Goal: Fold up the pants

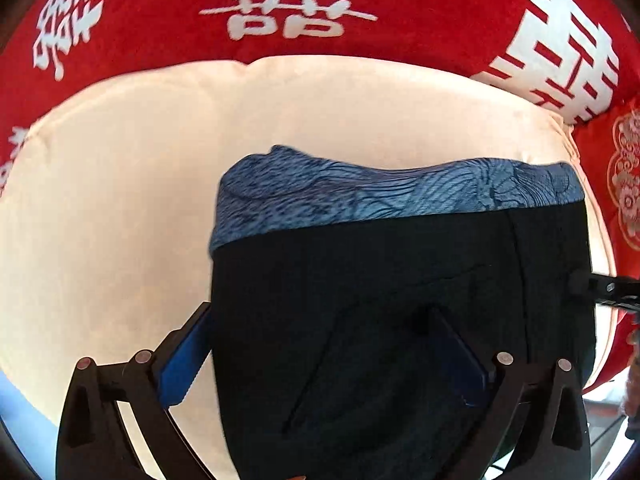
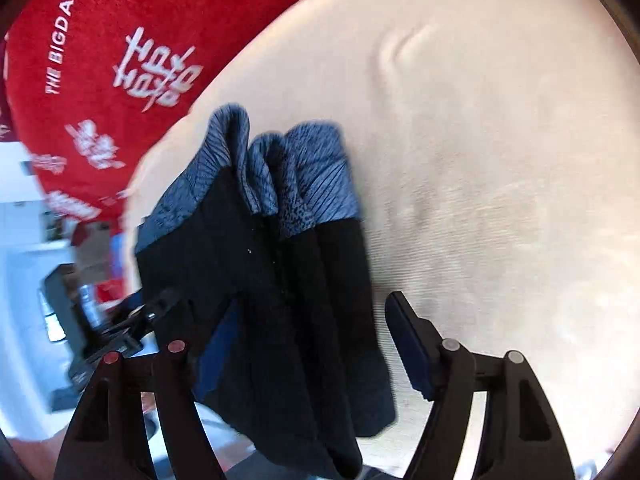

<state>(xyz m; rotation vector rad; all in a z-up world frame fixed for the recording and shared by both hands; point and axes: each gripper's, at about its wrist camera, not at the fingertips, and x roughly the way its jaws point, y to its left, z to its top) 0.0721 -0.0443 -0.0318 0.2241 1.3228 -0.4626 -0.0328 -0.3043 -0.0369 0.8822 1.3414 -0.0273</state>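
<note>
Black pants (image 1: 400,260) with a blue patterned band (image 1: 360,196) at their far end lie on a cream cushion (image 1: 120,220). My left gripper (image 1: 318,312) is open wide. Its left finger sits just off the pants' left edge and its right finger over the black cloth. In the right wrist view the pants (image 2: 256,260) are bunched in folds, the blue band (image 2: 316,176) crumpled at the top. My right gripper (image 2: 316,304) is open. Its left finger is partly hidden by the cloth, and its right fingertip (image 2: 404,320) stands clear of the cloth.
A red blanket (image 1: 160,20) with white characters surrounds the cream cushion (image 2: 500,160). The other gripper's finger (image 1: 600,288) reaches in at the pants' right edge. Blurred room furniture (image 2: 60,280) shows beyond the cushion's left side.
</note>
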